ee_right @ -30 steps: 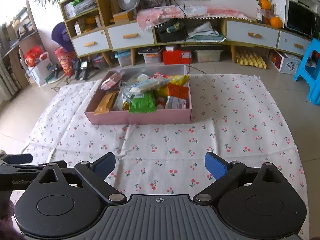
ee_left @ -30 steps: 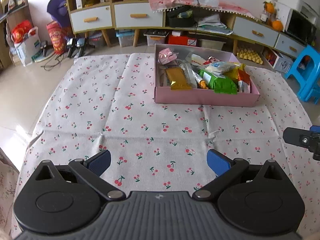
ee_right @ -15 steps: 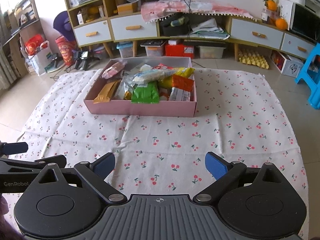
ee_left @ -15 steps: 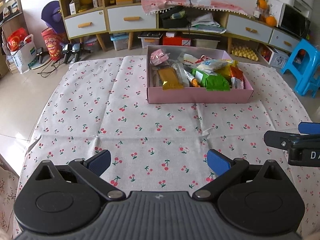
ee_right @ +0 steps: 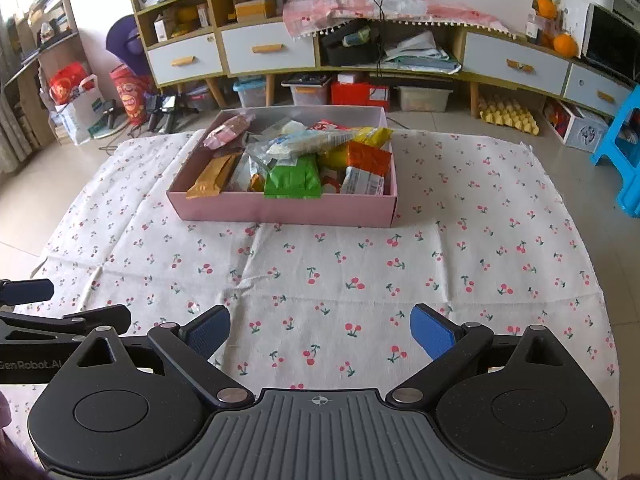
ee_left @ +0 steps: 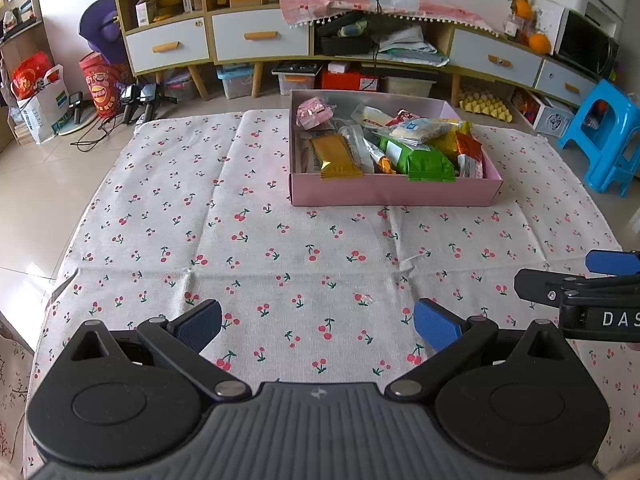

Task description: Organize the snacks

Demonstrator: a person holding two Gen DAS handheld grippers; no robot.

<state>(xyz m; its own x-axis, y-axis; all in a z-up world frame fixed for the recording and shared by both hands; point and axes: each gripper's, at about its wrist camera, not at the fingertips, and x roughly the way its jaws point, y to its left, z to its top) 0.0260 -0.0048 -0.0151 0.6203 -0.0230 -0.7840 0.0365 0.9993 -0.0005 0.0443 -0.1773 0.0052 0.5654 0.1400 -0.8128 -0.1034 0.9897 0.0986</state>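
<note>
A pink box [ee_left: 394,193] full of snack packets stands on the far part of a cherry-print cloth [ee_left: 248,248]; it also shows in the right wrist view [ee_right: 280,208]. Inside lie a green packet [ee_left: 420,158], a gold bar [ee_left: 336,156], an orange packet [ee_right: 368,158] and several others. My left gripper [ee_left: 318,324] is open and empty above the near cloth. My right gripper [ee_right: 320,330] is open and empty, likewise well short of the box. Each gripper shows at the edge of the other's view.
A low cabinet with drawers [ee_left: 248,36] and storage bins runs along the back wall. A blue plastic stool [ee_left: 604,136] stands at the right. Bags and a red drum [ee_left: 100,84] stand on the floor at the left. Tiled floor surrounds the cloth.
Both grippers have pulled back and risen from the box, which now looks smaller and farther. The right gripper shows more in the left view. Both jaws stay open.
</note>
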